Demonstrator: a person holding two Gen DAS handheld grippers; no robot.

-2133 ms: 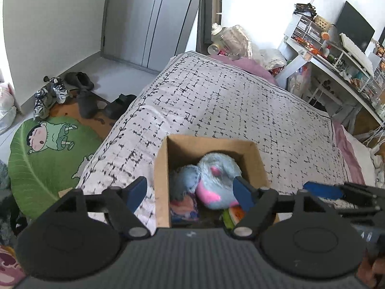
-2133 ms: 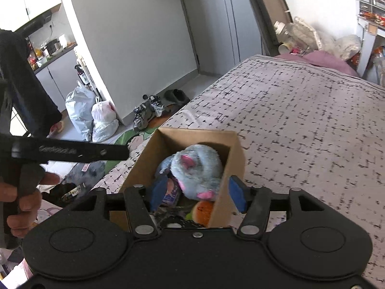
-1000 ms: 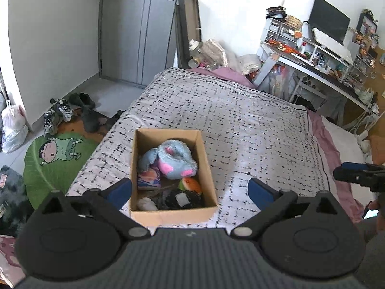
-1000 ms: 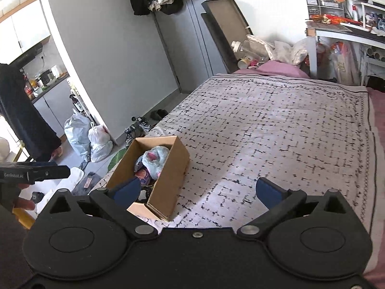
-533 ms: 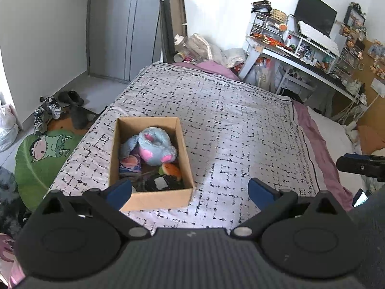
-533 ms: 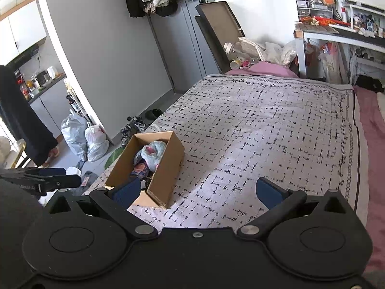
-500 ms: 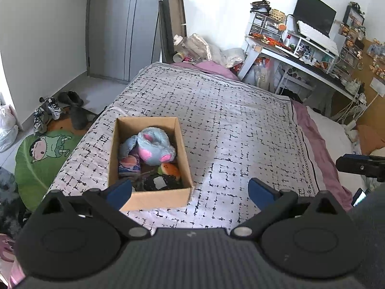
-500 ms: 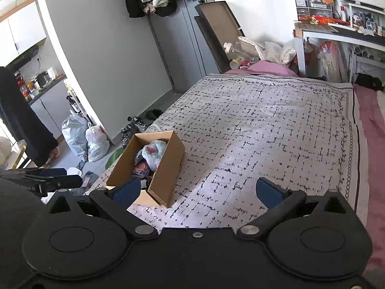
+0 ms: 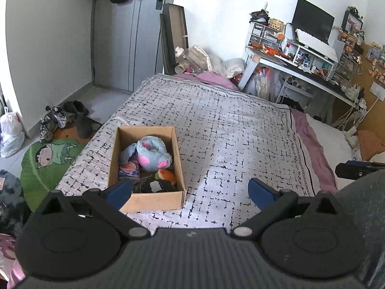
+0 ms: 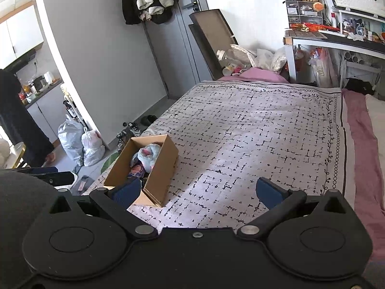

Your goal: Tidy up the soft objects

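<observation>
Bedspread [image 9: 240, 130] filling more view, cardboard box [image 9: 146, 202] of plush toys [image 9: 150, 153] shrinking back, you are keeping left gripper [image 9: 190, 191] and right gripper [image 10: 198, 189] spread wide, empty.

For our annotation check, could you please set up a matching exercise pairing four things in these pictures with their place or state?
Things:
1. blue plush
2. box
3. left hand-held gripper
4. shoes

Places or states:
A. on the floor by the door
B. on the bedspread, near its left edge
C. open and holding nothing
D. inside the box, at its far end

Pairs: 1-D, 2-B, 3-C, 4-A
</observation>
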